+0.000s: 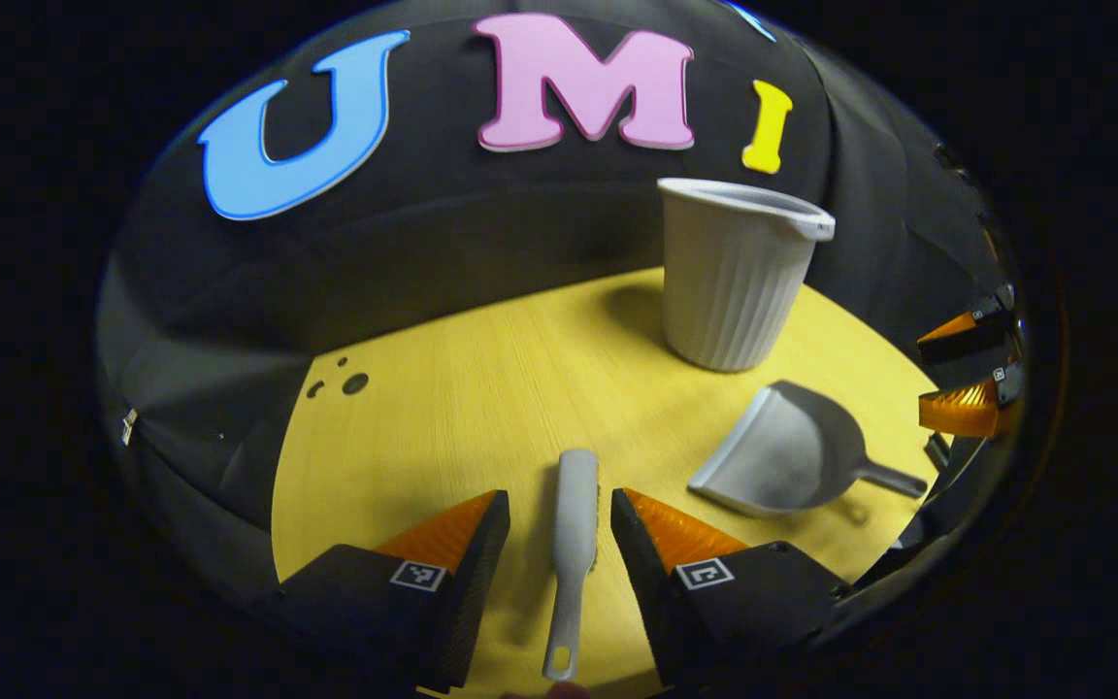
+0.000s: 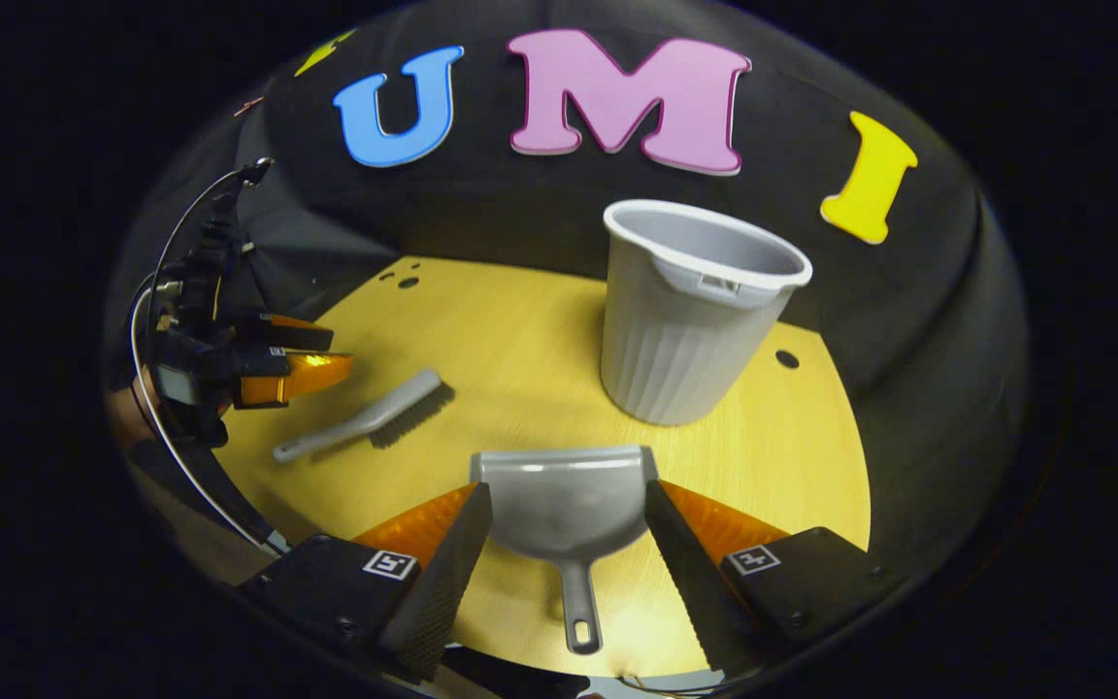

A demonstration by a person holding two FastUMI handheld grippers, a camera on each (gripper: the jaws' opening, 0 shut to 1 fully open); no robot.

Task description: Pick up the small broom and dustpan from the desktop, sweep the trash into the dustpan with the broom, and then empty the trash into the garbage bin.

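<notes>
In the left gripper view the left tongs (image 1: 559,505) stand wide open over a yellow wood-grain tabletop (image 1: 462,408), and the small grey broom (image 1: 574,544) lies flat between the two fingers, touching neither, its handle end toward the camera and its bristles on the side facing the right-hand finger. Ahead and to the right of these tongs lies the grey dustpan (image 1: 782,451), and beyond it the ribbed grey garbage bin (image 1: 734,277) stands upright near the far edge.

In the right gripper view the right tongs (image 2: 569,500) are also spread wide, with the dustpan (image 2: 567,510) lying between the fingers, its handle toward the camera and its mouth toward the bin (image 2: 690,316) just ahead. Whether the fingers touch the pan's sides I cannot tell. The broom (image 2: 370,417) lies off to the left, beside the left tongs (image 2: 302,359).

A few small round holes (image 1: 350,382) pierce the tabletop. Black cloth (image 1: 481,233) walls the booth behind it.
</notes>
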